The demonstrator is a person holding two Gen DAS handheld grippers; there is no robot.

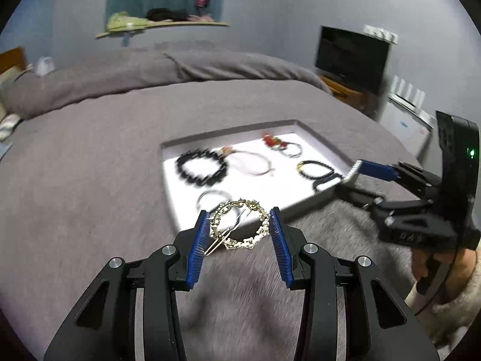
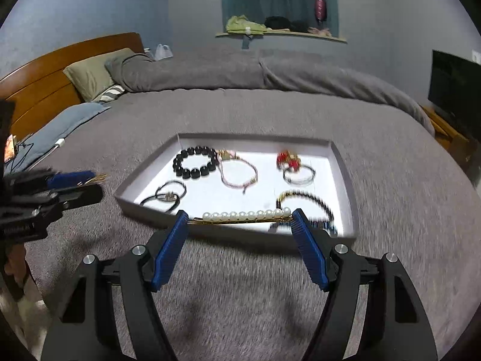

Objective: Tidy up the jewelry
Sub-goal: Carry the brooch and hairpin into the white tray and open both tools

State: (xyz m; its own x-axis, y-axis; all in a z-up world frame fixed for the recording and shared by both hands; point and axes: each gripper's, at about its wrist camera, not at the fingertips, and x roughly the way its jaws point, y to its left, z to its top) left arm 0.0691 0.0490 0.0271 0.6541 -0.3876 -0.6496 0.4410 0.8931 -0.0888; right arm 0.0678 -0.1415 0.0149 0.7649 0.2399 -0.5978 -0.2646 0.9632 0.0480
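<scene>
On the grey bed (image 2: 240, 114) lies a shallow white tray (image 2: 342, 162) with jewelry inside. At its left end, in the right wrist view, a black hair tie (image 2: 168, 194) lies near the front wall, and behind it sits a black bead bracelet (image 2: 195, 162). Just beside this bracelet, toward the middle, is a thin pink cord bracelet (image 2: 239, 173). Further right there is a red ornament (image 2: 287, 159) touching a silver bangle (image 2: 299, 174), and nearer the front a dark bracelet with a gold clasp (image 2: 303, 200), blurred. The left tool (image 1: 239, 225) is pinching a round gold wreath hair clip (image 1: 240, 225) between its blue pads, above the bed and over the near edge of the tray. The right tool (image 2: 239, 221) is pinching a pearl hair pin (image 2: 245, 216) by its two ends, level, over the front wall of the tray. Around the bed: a wooden headboard (image 2: 60, 69) and pillows (image 2: 90, 75) at the left, a window shelf (image 2: 279, 31) with clothes behind, a dark television (image 2: 454, 90) at the right.
</scene>
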